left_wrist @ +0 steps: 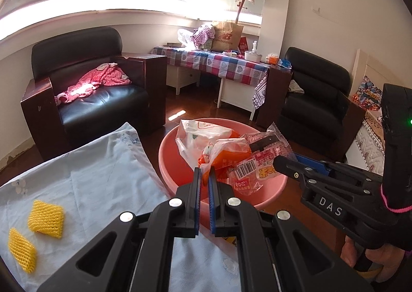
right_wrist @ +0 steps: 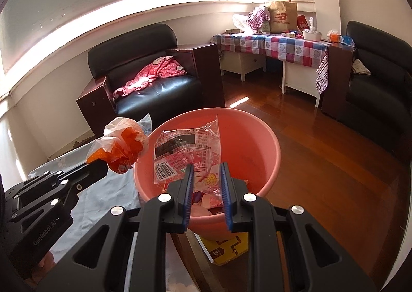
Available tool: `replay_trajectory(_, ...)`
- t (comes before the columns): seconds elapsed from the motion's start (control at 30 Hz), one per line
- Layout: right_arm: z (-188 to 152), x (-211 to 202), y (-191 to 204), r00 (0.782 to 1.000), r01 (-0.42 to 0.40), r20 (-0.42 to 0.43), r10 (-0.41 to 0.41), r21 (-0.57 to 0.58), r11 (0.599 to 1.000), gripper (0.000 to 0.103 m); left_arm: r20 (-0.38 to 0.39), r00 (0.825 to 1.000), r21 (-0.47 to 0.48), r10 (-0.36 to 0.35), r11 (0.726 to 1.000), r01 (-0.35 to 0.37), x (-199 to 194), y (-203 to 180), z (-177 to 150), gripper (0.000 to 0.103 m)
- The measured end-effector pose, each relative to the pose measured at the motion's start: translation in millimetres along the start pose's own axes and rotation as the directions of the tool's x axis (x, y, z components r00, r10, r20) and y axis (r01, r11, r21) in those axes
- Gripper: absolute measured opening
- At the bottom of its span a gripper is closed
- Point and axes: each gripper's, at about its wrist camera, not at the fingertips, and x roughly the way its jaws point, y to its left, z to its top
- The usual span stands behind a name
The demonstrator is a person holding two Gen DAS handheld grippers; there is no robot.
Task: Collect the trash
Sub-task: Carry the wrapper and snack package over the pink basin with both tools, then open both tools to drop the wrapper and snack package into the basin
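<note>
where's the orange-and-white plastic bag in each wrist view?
Left wrist: orange-and-white plastic bag centre frame, pinched in the left gripper, over the pink basin.
Right wrist: bag left of centre, beside the basin rim.
Shared landmark: the black armchair with pink clothes.

Basin point(left_wrist: 167, 155) floor: covered by wrappers.
Yellow card point(right_wrist: 226, 248): mostly hidden under basin and gripper.
Right armchair point(right_wrist: 381, 91): cut by picture edge.
Wrapper point(right_wrist: 185, 153) print: too small to read.
</note>
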Motion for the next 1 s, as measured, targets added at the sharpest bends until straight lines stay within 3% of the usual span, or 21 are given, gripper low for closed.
replay_trajectory(1.0, -3, 24, -7, 0.998, 0.039, -0.043, -0.038, 0.012, 0.999, 0.021, -0.072, 0.997, 0.005, -0.003, 1.0, 0.003, 44, -4, -2, 0.005)
